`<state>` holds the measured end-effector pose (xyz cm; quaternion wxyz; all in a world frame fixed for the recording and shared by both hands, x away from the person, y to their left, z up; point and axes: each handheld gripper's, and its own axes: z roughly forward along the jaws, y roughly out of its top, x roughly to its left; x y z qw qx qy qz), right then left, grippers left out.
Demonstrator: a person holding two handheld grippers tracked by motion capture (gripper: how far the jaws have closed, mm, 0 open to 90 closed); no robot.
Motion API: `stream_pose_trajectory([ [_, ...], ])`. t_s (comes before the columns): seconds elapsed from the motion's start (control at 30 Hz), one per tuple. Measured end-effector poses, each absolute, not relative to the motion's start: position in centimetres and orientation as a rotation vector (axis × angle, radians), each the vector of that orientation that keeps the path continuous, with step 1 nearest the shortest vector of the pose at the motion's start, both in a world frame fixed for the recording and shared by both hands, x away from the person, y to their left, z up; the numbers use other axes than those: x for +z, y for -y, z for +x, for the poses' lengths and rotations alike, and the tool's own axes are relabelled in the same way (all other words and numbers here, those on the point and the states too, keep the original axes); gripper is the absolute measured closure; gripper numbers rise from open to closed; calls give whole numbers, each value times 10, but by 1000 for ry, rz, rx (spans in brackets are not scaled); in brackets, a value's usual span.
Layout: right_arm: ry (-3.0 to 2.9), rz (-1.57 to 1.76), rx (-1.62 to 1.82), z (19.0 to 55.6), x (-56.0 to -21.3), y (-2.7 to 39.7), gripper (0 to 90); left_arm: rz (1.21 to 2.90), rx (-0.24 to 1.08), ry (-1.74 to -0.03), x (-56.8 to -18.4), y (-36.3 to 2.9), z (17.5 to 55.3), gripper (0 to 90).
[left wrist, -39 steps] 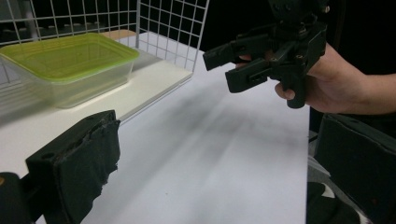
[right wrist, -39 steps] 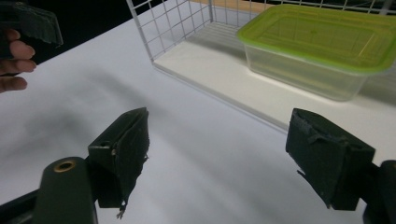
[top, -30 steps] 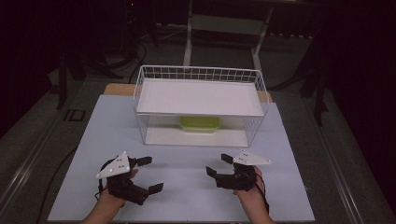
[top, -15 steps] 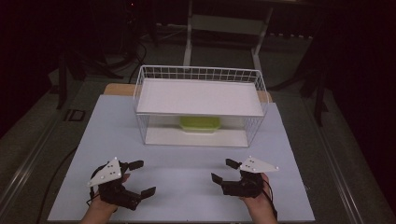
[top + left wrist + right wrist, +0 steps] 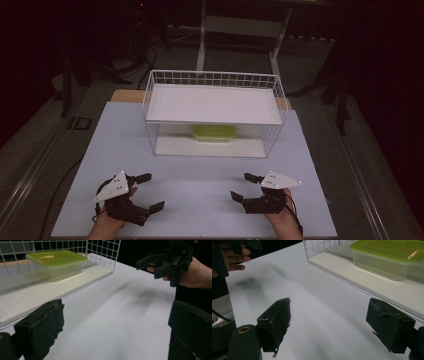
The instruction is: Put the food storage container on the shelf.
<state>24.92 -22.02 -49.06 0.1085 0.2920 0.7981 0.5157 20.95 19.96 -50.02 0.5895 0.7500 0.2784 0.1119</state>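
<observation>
Black left gripper (image 5: 148, 191): I hold it low over the near left part of the white table (image 5: 200, 185), my left hand (image 5: 112, 212) coming in from the bottom edge. Its grey plate sits on top and it points toward the table's middle.
Left jaws: spread wide, nothing between them. In the left gripper view they stand at the two lower corners with bare table between.
Wire rack (image 5: 215, 112): a white mesh basket with two white shelves, it stands at the far middle of the table, well ahead of both my grippers and between them from side to side.
Green-lidded container (image 5: 214, 133): a clear plastic box with a lime lid, it sits on the rack's lower shelf, about centred, under the upper shelf. From my left gripper it lies ahead and to the right, well apart; in the left gripper view it shows at upper left (image 5: 57, 263) behind the mesh.
Right gripper (image 5: 246, 186): I hold it low over the near right part of the table, my right hand (image 5: 278, 210) under it, pointing left toward the other gripper.
Right jaws: also wide apart and empty; the right gripper view shows plain table between them.
Container from the right gripper: ahead and to the left, well apart, seen at upper right (image 5: 387, 258) of the right gripper view.
</observation>
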Motion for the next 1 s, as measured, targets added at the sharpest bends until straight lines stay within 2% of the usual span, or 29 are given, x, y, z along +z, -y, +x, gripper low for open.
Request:
stream_pose_trajectory([
  [0.13,-2362,863,1508,252,-496,222,184,1748,274,-630,-504,-199,210,9],
  [0.23,-2383,842,1500,254,-501,223,216,1735,274,-640,-505,-201,211,9],
  [0.63,-2356,784,1551,255,-502,228,199,1754,228,-622,-512,-195,213,9],
  [1.0,-2380,784,1544,257,-506,227,189,1746,244,-637,-512,-198,215,9],
])
